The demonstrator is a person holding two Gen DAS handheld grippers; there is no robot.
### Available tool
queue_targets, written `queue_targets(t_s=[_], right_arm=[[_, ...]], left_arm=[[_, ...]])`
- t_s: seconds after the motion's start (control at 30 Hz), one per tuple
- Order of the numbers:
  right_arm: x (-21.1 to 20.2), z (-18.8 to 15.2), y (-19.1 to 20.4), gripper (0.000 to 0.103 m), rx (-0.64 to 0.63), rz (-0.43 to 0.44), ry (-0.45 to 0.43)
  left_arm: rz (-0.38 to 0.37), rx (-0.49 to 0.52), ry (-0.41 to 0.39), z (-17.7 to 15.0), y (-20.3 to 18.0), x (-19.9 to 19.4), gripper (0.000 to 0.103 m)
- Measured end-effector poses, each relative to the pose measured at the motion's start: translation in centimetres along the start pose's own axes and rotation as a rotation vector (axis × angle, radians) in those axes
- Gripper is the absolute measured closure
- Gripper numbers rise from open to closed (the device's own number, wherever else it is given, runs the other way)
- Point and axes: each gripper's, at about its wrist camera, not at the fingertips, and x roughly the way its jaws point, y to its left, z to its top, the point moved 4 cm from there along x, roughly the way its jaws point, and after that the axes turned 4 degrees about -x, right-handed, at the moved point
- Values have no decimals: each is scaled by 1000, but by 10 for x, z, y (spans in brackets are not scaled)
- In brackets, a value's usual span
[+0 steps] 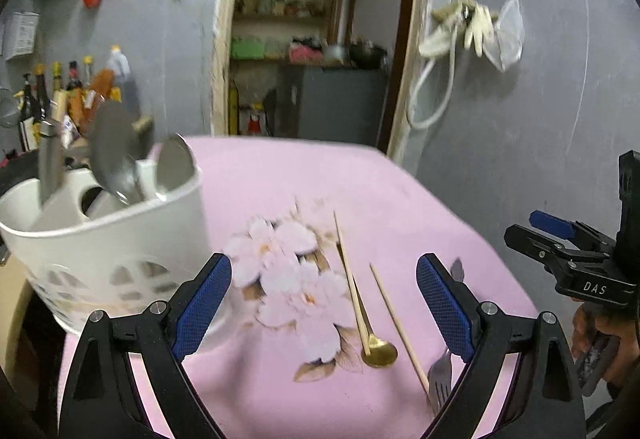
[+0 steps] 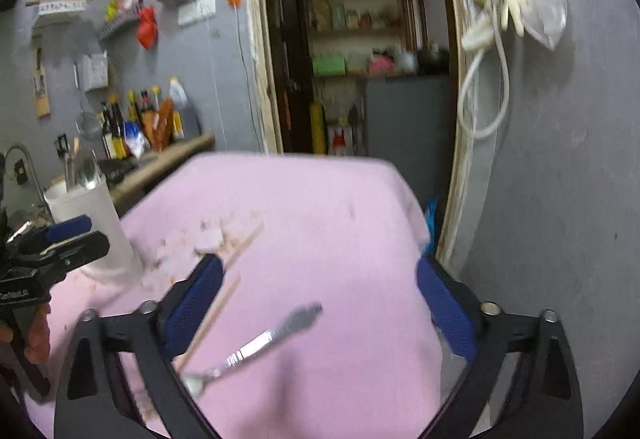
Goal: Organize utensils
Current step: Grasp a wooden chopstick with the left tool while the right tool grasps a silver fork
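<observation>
A white utensil holder (image 1: 108, 239) stands at the left of the pink tablecloth (image 1: 380, 199) and holds a few spoons and a knife; it shows small in the right wrist view (image 2: 94, 227). Two wooden chopsticks (image 1: 348, 271), a gold spoon (image 1: 378, 353) and a steel fork (image 1: 440, 375) lie on the cloth between my left gripper's fingers. My left gripper (image 1: 324, 307) is open and empty. My right gripper (image 2: 320, 315) is open and empty above the fork (image 2: 256, 347); a chopstick (image 2: 216, 315) lies by its left finger.
The right gripper shows at the right edge of the left wrist view (image 1: 576, 259). Bottles (image 2: 140, 119) stand on a counter behind the holder. A doorway (image 2: 360, 51) opens beyond the table. The cloth's right edge (image 2: 424, 239) drops off beside the grey wall.
</observation>
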Motion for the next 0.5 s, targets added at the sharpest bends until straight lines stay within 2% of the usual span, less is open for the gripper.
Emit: queue_targets(t_s=[0.1, 0.13, 0.23, 0.27, 0.37, 0.5], right_arm=[[10, -14, -3, 29, 45, 50, 85], [12, -18, -4, 37, 57, 65, 108], [22, -30, -4, 48, 76, 106, 175], [25, -33, -3, 50, 81, 118, 192], [34, -41, 1, 55, 83, 144, 249], [44, -44, 6, 56, 79, 159, 286]], left_arm=[[-6, 11, 73, -5, -5, 18, 19], [-8, 14, 93, -7, -5, 22, 27], [-19, 27, 180, -13, -10, 41, 48], [-27, 25, 212, -16, -11, 48, 55], [-51, 10, 290, -23, -11, 65, 68], [-63, -25, 363, -26, -8, 84, 77]])
